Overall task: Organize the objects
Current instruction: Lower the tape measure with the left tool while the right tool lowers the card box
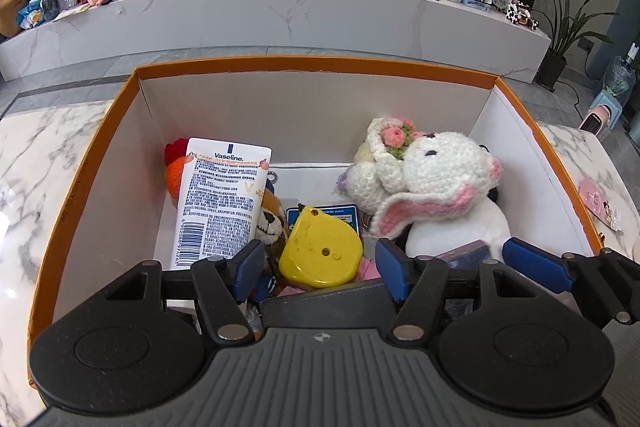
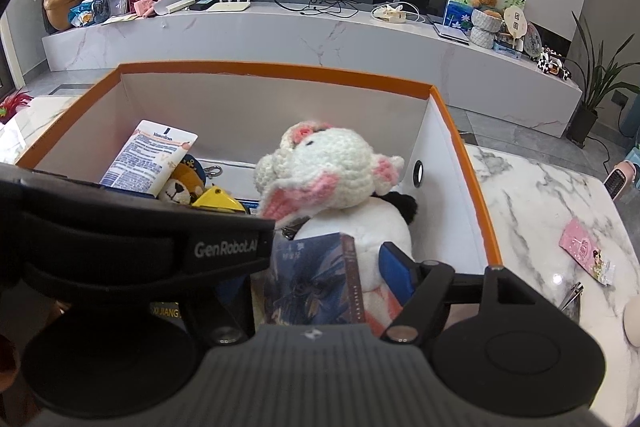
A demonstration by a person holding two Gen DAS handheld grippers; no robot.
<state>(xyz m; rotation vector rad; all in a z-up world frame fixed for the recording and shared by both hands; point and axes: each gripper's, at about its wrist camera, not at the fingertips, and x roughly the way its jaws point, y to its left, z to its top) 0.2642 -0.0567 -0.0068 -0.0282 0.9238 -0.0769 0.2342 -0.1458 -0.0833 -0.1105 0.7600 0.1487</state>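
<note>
At the left of the left wrist view, the Vaseline tube (image 1: 224,199) leans on end inside the orange box (image 1: 316,64); a bump could tip it onto the yellow case (image 1: 320,251) at centre. The left tool (image 1: 316,267) hangs with its jaws apart and nothing between them, right above that case, so a careless lift might snag it. At the lower centre of the right wrist view, the right tool (image 2: 320,267) stands with its jaws parted around a dark blue book (image 2: 316,279) against the crocheted rabbit (image 2: 336,167). The book stands propped, so I judge it may topple. At lower right, the pink card (image 2: 584,247) remains on the worktop (image 2: 540,195).
</note>
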